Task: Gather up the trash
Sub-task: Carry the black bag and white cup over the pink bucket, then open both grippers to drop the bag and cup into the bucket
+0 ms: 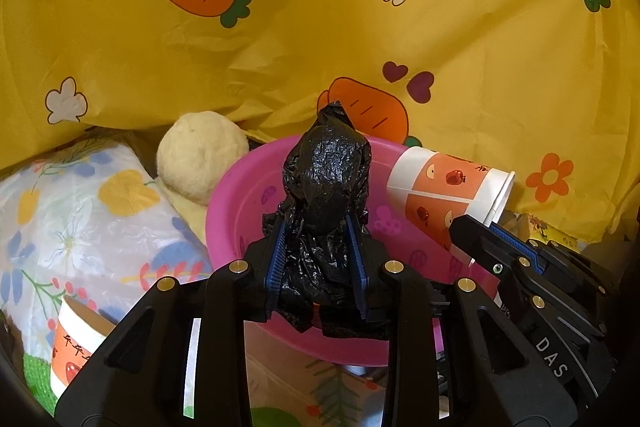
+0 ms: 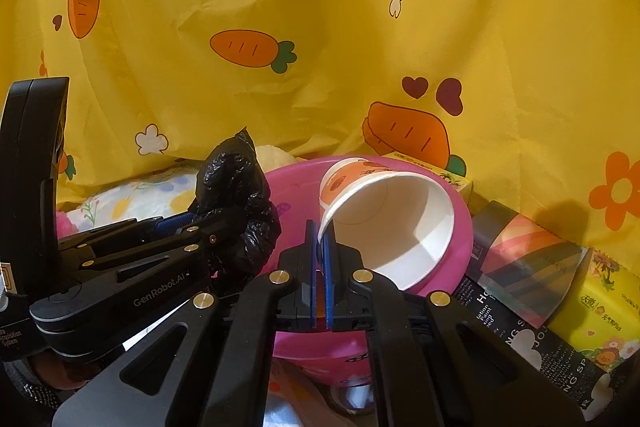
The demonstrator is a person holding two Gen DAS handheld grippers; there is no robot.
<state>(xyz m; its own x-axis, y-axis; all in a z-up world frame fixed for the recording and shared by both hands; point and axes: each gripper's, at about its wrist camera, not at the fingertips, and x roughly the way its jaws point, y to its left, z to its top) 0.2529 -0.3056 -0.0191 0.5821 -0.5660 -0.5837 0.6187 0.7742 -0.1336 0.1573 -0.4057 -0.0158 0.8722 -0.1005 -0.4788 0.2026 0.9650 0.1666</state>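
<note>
Left wrist: left tongs (image 1: 316,227) clench upright black bag (image 1: 326,183); right tongs (image 2: 320,239) pinch sideways cup's (image 2: 384,223) rim.

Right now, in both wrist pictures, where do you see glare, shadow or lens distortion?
Left wrist view: glare spots on the crumpled black plastic bag; dark fisheye corners; the yellow carrot-print cloth bulges. Right wrist view: bright light inside the paper cup with a curved shadow; a soft shadow on the cloth at the right; the right gripper looks stretched near the bottom edge.

Pink basin (image 1: 236,195); black bag (image 1: 324,187); yellow carrot-print cloth (image 1: 320,39); cream, perhaps plush, ball (image 1: 196,151).
</note>
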